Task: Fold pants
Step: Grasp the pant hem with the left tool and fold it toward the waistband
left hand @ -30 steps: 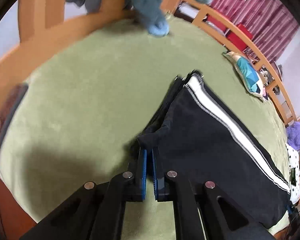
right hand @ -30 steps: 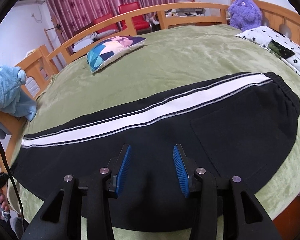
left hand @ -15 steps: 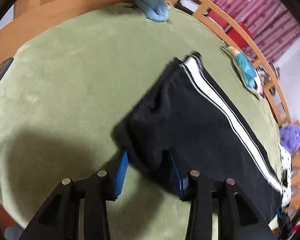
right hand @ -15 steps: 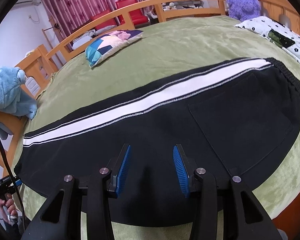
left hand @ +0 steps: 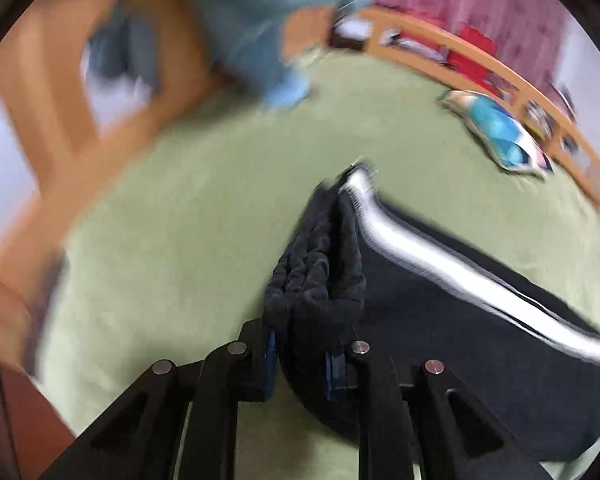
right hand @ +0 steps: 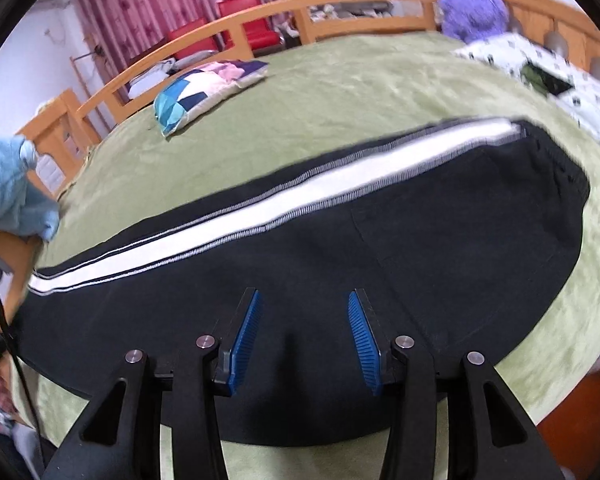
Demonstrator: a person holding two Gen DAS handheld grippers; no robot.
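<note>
1. Jaws first: the left gripper (left hand: 300, 354) is clamped on the bunched cuff end of the black pants (right hand: 300, 264), fabric wadded up between its blue pads. The right gripper (right hand: 304, 340) has its jaws spread wide with nothing between them, hovering over the middle of the leg.
2. Hard to read: the left wrist view is badly smeared, so the blue plush (left hand: 268, 36) and wooden bed rail (left hand: 480, 64) are just blobs. The pants' near edge is hidden under the right gripper's fingers.
3. Pants lie flat across the green blanket (right hand: 360, 92), white side stripe (right hand: 300, 196) up, waistband off to the right, well apart from the patchwork pillow (right hand: 204, 92).
</note>
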